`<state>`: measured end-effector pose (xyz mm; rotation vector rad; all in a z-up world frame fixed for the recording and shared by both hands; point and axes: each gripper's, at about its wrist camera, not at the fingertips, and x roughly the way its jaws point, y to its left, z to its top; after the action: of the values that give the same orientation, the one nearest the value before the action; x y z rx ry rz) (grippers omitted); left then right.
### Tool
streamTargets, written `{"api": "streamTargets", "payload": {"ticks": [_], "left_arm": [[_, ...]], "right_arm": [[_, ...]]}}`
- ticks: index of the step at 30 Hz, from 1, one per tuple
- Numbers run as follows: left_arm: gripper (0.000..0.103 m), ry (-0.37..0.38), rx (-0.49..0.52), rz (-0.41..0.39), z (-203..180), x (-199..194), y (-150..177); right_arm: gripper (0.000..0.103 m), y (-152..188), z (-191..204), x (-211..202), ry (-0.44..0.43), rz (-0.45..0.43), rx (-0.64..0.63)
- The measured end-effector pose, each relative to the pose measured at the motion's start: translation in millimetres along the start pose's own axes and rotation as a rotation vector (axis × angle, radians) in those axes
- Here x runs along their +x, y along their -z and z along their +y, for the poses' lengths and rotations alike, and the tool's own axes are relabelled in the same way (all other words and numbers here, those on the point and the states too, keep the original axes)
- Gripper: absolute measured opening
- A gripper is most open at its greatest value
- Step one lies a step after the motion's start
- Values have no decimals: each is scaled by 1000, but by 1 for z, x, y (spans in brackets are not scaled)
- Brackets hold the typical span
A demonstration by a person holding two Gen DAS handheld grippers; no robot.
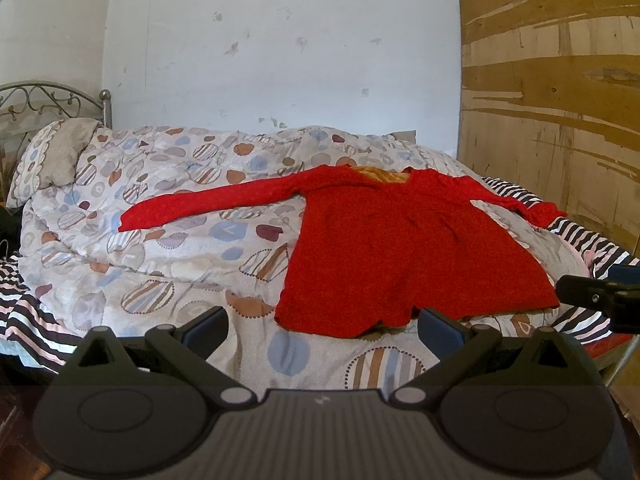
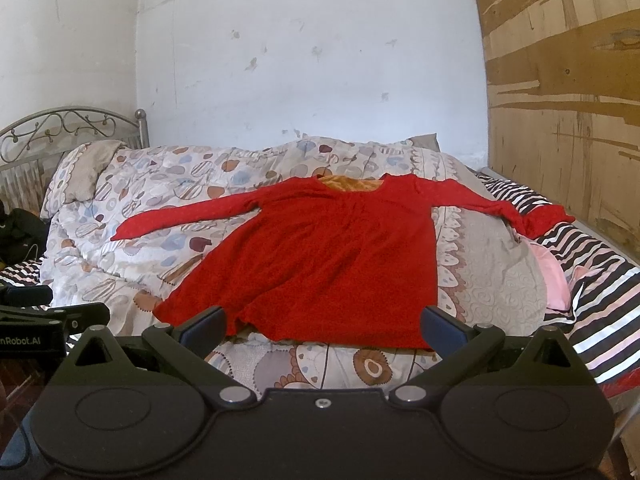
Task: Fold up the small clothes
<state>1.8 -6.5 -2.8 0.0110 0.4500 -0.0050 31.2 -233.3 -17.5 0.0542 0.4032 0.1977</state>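
A red long-sleeved top (image 1: 400, 248) lies flat on the patterned quilt (image 1: 160, 208), sleeves spread to both sides, neck toward the wall with an orange lining showing. It also shows in the right wrist view (image 2: 328, 256). My left gripper (image 1: 322, 330) is open and empty, just short of the top's hem at its left corner. My right gripper (image 2: 322, 326) is open and empty, at the hem's middle. The right gripper's tip shows at the right edge of the left wrist view (image 1: 600, 292); the left gripper shows at the left edge of the right wrist view (image 2: 52, 312).
The bed has a metal headboard (image 2: 72, 128) at the left, a pillow (image 1: 56, 156) beneath it, and a striped sheet (image 2: 592, 280) at the right. A plywood wall (image 1: 560, 120) stands close on the right. A dark bundle (image 2: 20, 232) lies at the far left.
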Motion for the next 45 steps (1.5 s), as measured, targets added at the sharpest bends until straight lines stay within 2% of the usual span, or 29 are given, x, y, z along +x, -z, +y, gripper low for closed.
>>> {"api": "streamTargets", "payload": {"ticks": [25,32,36,45], "left_arm": [[103,4,-3,13,-1,1,15],[103,-37,-26,90,8,12,17],[103,-21,-36,119,12,15,11],[103,28,20,161,3,41,-17]], "right_arm": [[103,3,-2,4,-10,31,11],[103,4,-5,16,6,112,23],[103,6,-7,20,16,139,27],[103,-7,-17,36,35,186,-6]]}}
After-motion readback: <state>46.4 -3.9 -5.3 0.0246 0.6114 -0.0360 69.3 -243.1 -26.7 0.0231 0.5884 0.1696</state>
